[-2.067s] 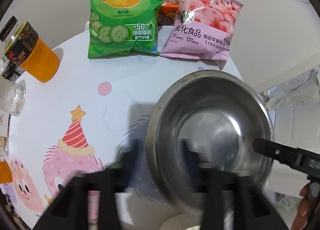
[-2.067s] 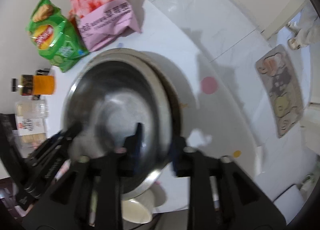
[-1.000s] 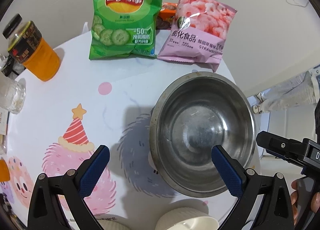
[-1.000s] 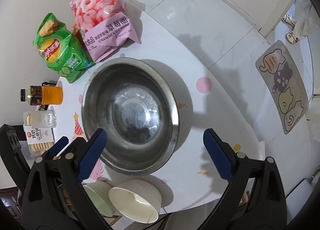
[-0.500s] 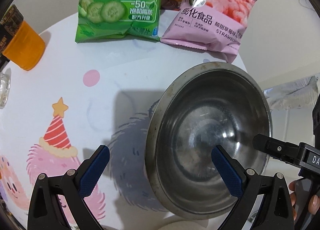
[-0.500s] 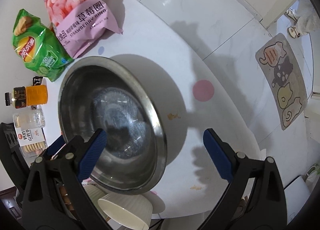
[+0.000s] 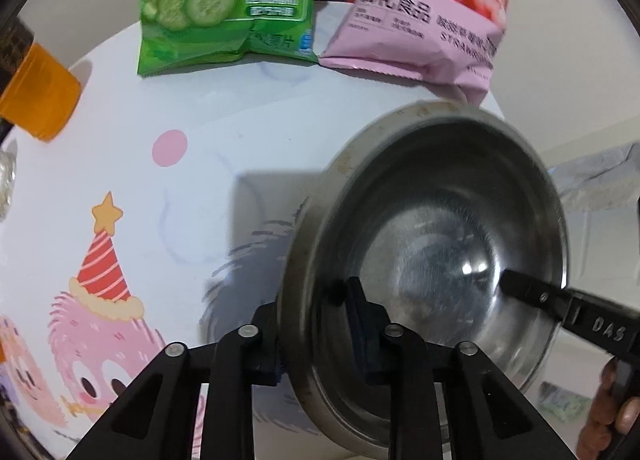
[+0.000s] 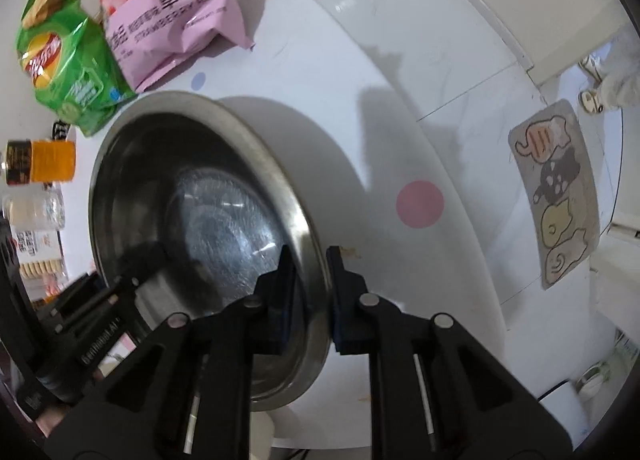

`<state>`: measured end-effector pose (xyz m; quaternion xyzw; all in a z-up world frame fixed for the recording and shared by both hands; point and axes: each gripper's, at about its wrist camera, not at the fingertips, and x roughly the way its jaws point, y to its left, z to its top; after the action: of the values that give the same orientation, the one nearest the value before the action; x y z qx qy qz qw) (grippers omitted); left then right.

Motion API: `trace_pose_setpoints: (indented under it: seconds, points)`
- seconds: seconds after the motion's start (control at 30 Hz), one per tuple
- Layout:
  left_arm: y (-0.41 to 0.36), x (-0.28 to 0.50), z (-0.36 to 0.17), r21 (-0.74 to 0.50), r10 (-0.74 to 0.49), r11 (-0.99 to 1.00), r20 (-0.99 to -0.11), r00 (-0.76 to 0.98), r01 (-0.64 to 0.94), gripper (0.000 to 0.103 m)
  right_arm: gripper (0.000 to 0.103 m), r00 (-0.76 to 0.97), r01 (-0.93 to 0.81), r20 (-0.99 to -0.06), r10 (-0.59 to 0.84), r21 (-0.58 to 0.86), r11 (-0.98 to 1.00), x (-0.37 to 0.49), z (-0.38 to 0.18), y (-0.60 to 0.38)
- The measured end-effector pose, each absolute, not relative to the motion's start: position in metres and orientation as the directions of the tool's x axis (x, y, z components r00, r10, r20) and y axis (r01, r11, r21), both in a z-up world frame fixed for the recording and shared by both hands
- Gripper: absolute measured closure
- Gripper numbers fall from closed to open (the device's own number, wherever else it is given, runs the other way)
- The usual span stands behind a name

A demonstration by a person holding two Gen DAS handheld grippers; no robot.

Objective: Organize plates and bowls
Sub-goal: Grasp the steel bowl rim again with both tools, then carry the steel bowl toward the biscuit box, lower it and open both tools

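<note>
A round, scuffed stainless-steel bowl (image 7: 432, 260) sits on a white cartoon-printed table (image 7: 168, 188). The left tongs (image 7: 312, 324) and right tongs (image 8: 310, 284) are closing, each straddling the bowl's thin rim on opposite sides. Beyond the bowl lie a glossy green crisp bag (image 7: 224, 4) and a pink snack bag (image 7: 420, 20).

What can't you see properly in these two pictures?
- Left wrist view: the outer pad of the left gripper is hidden behind the metal bowl wall.
- Left wrist view: the orange bottle top is cut off by the edge; the green chips bag logo too.
- Right wrist view: whatever lies under the bowl near the bottom edge is hidden by the right gripper.
- Right wrist view: the small cracker pack print is too small to read.
</note>
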<state>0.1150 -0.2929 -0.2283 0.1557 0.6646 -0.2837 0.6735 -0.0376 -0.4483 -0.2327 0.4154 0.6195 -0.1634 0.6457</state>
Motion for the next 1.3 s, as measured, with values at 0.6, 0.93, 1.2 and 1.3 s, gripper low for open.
trace_pose_setpoints:
  seconds: [0.6, 0.93, 1.2, 1.3]
  points:
    - [-0.245, 0.123, -0.177, -0.162, -0.245, 0.783, -0.968, 0.059, 0.600, 0.082, 0.090, 0.268, 0.667, -0.921, 0.283, 0.389, 0.635, -0.024, -0.179, -0.437]
    - [-0.150, 0.150, -0.146, -0.171, -0.267, 0.847, -0.955, 0.125, 0.503, 0.082, 0.089, 0.285, 0.556, -0.910, 0.301, 0.413, 0.722, 0.021, -0.146, -0.380]
    - [-0.059, 0.172, -0.128, -0.163, -0.242, 0.917, -0.953, 0.183, 0.365, 0.082, 0.089, 0.267, 0.420, -0.896, 0.354, 0.439, 0.794, 0.077, -0.132, -0.295]
    - [-0.016, 0.177, -0.122, -0.148, -0.217, 0.940, -0.954, 0.206, 0.308, 0.082, 0.090, 0.249, 0.360, -0.892, 0.377, 0.447, 0.819, 0.101, -0.130, -0.252]
